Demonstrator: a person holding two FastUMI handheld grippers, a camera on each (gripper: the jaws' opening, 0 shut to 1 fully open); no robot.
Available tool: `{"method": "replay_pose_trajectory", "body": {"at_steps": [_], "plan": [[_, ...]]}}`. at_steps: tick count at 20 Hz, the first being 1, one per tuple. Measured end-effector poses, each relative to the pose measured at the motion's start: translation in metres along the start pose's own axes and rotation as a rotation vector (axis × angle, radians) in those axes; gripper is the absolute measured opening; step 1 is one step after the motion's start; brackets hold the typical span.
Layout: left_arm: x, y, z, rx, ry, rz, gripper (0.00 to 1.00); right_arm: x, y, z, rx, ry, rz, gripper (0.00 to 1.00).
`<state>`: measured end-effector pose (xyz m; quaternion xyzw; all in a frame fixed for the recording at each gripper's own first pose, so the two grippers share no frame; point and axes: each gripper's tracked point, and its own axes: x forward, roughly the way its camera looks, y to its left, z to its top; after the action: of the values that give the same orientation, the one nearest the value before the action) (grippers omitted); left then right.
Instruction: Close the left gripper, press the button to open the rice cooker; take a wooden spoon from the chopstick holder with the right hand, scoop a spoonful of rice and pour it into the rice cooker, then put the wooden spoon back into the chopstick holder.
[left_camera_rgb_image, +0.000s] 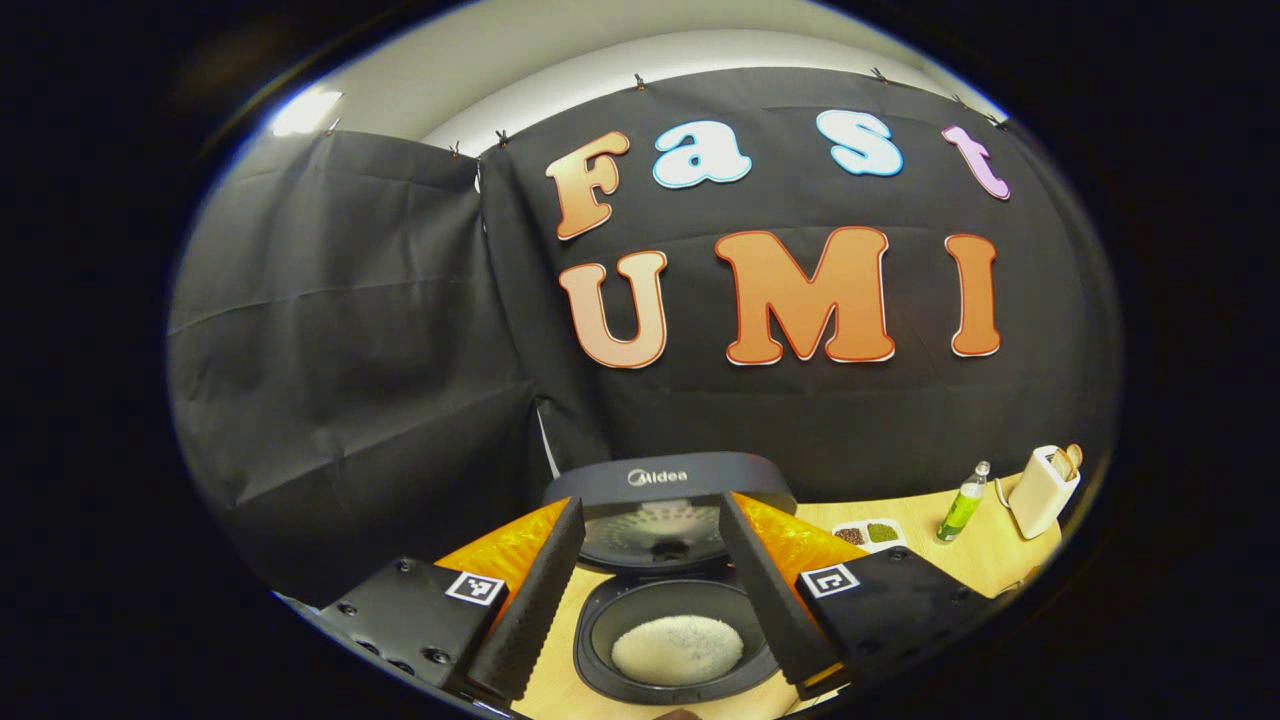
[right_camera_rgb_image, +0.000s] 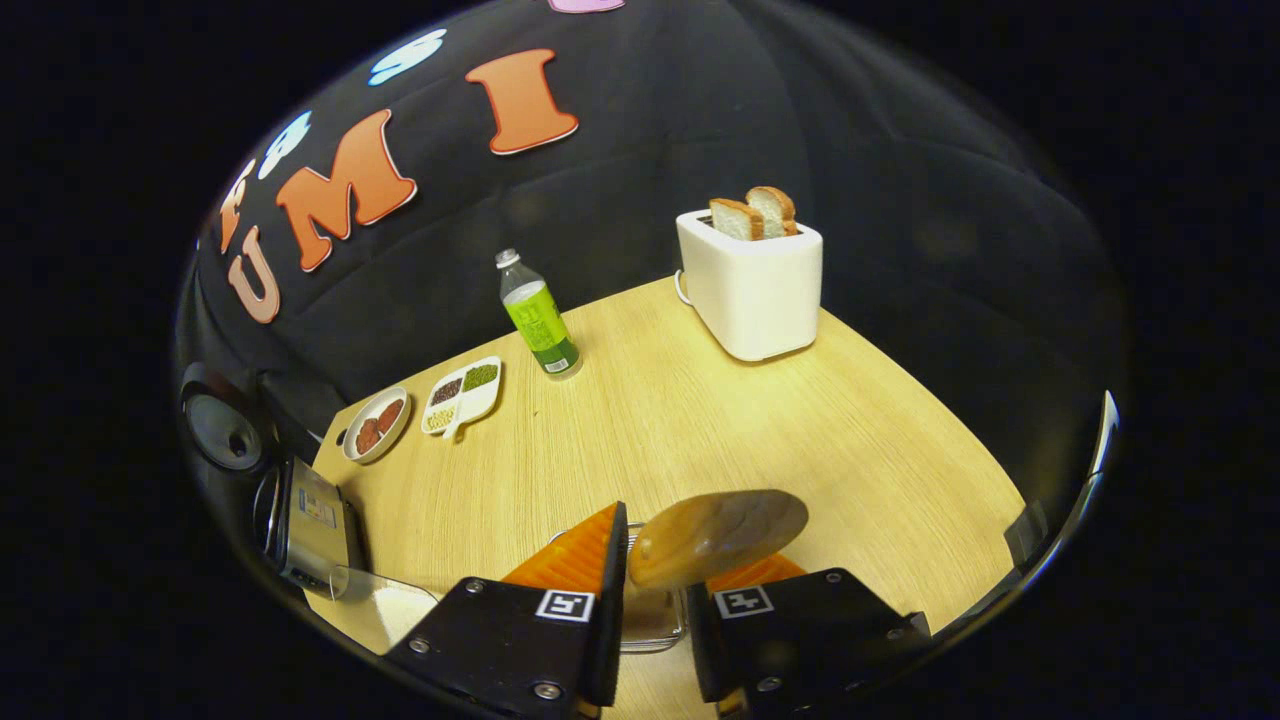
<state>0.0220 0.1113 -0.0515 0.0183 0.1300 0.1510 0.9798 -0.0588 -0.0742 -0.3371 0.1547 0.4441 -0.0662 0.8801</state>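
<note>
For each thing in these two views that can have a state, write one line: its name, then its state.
Rice cooker: lid up, rice inside.
Left tool: open, holding nothing.
Right tool: shut on the wooden spoon.
Toaster: two bread slices sticking up.
Bottle: upright, capped.

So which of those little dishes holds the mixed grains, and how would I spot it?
Start at the white toaster at the wooden table's far edge, then go left past the green bottle. Two dishes lie there side by side; the divided tray is nearer the bottle, elongated with separate compartments, unlike the round plate.
</note>
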Motion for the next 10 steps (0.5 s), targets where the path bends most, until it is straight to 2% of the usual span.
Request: {"method": "replay_pose_trajectory", "body": {"at_steps": [3,4,6,7,10], "plan": [[0.029,-0.003,0.023,-0.034,-0.014,-0.029,0.92,-0.013,-0.008,0.015,0.017,-0.04,-0.02,0.48],[0.04,-0.001,0.029,-0.029,-0.014,-0.023,0.92,-0.02,-0.011,0.024,0.021,-0.064,-0.024,0.6],[0.064,-0.014,0.03,-0.053,0.01,-0.052,0.87,-0.034,-0.014,0.041,0.026,-0.111,-0.031,0.75],[0.076,-0.014,0.029,-0.063,0.036,-0.05,0.9,-0.042,-0.015,0.053,0.026,-0.142,-0.028,0.79],[0.103,-0.018,-0.003,-0.074,0.163,-0.052,0.91,-0.069,-0.017,0.083,0.015,-0.227,-0.026,0.84]]}}
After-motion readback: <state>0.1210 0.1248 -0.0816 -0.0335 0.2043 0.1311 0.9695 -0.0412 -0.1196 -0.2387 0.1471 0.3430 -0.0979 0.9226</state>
